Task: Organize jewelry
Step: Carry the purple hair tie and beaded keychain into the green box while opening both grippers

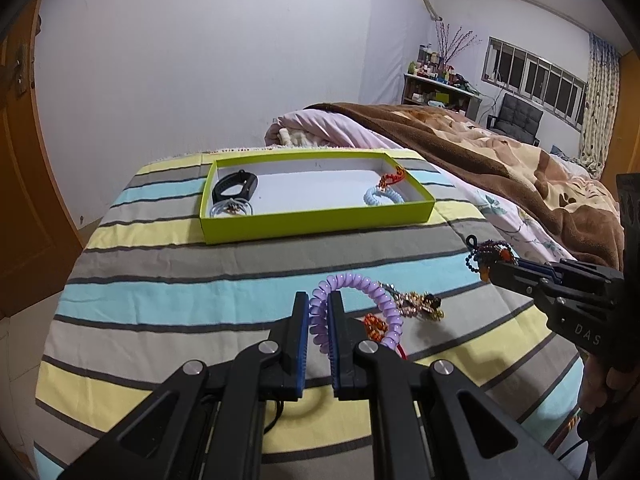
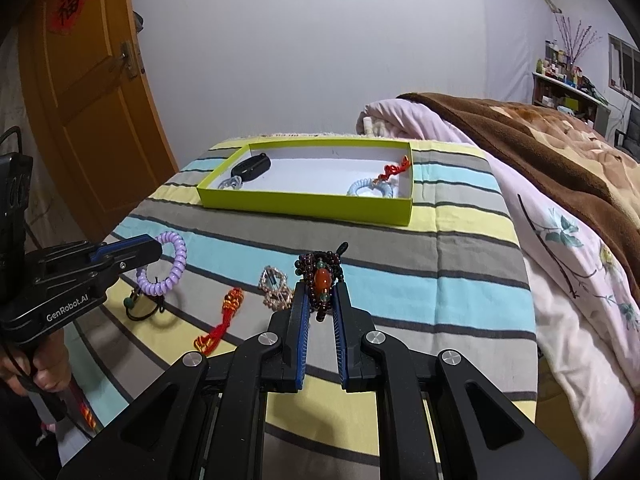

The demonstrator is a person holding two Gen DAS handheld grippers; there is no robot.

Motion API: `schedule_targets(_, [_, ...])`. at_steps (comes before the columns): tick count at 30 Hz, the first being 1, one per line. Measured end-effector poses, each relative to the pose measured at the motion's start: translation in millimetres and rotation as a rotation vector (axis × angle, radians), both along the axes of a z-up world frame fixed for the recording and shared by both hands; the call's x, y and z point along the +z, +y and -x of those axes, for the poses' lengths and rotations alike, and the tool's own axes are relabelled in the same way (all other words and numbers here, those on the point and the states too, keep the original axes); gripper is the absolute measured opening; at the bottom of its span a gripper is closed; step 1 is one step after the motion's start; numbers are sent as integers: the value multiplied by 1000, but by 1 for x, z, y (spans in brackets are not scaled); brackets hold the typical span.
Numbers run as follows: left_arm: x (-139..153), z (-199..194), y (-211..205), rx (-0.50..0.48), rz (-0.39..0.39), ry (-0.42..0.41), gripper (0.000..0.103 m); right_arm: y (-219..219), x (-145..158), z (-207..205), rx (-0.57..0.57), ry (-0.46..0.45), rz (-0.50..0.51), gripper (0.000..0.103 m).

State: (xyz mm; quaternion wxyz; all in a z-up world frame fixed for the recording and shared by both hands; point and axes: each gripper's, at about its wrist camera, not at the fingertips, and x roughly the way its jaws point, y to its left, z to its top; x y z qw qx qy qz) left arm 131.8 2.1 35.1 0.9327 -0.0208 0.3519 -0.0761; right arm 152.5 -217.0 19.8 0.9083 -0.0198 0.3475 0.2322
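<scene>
On the striped bedspread (image 1: 168, 264) of yellow, grey and pale blue bands sits a shallow lime-green cardboard tray with a white floor (image 1: 320, 222), near the far edge of the cloth. Its left end holds a black wristband (image 1: 234, 185) and, just in front of it, a small clear-and-silver looped bracelet (image 1: 232, 208). Its right end holds a pale blue spiral coil band (image 1: 383, 196) with a red-and-orange knotted cord charm (image 1: 393, 179) lying against it; the middle of the tray floor is bare white.

Nearer the cameras, the left gripper (image 1: 319, 304) pinches a lilac spiral coil bracelet (image 1: 360, 284), lifted clear of the cloth. The right gripper (image 2: 320, 294) is clamped on a dark garnet-bead bracelet with an orange oval stone (image 2: 321, 280). Between the two grippers, a gold wire-and-crystal trinket (image 2: 275, 290) and a red knotted tassel charm (image 2: 224, 318) lie loose on the bedspread, well apart from the tray.
</scene>
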Motion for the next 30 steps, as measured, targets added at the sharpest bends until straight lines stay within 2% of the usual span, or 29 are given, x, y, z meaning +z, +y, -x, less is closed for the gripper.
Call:
schedule_targets(16, [15,-31,-2,11,-46,-35,9,13,17,-30,6,-41,11,12])
schedule_targets(30, [23,-82,9,33,-57,-37,10,28,25,-77,21,-70,37,12])
